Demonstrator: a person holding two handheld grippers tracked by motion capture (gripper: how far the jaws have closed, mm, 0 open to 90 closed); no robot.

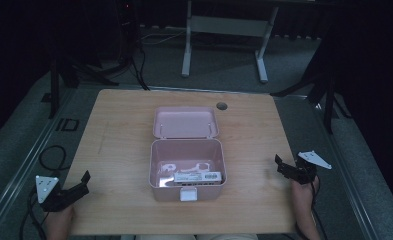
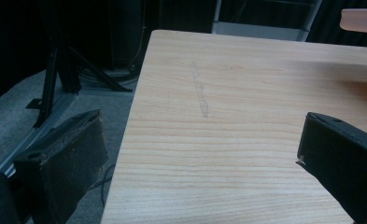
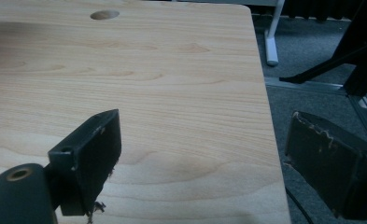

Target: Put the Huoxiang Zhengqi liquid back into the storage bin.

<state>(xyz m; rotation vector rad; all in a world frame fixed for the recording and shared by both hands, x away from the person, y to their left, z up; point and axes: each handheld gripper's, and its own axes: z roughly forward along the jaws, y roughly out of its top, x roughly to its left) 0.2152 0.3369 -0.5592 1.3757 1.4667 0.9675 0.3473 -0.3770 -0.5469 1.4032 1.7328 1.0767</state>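
While both hand-held grippers sit spread w/ nothing between jaws, left [image 1: 84, 181] at counter's [image 1: 124, 125] near-left edge, right [image 1: 282, 166] at right edge, open pink box [image 1: 186, 170] lies mid-counter between them.

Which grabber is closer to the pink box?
Left, but only slightly. The left gripper sits at the table's near-left edge, jaws open, pointing toward the pink box. The right gripper hovers open at the right edge, a bit farther away.

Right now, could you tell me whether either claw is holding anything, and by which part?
Nothing is held: the left claw and right claw both stand open, well apart from the pink box.
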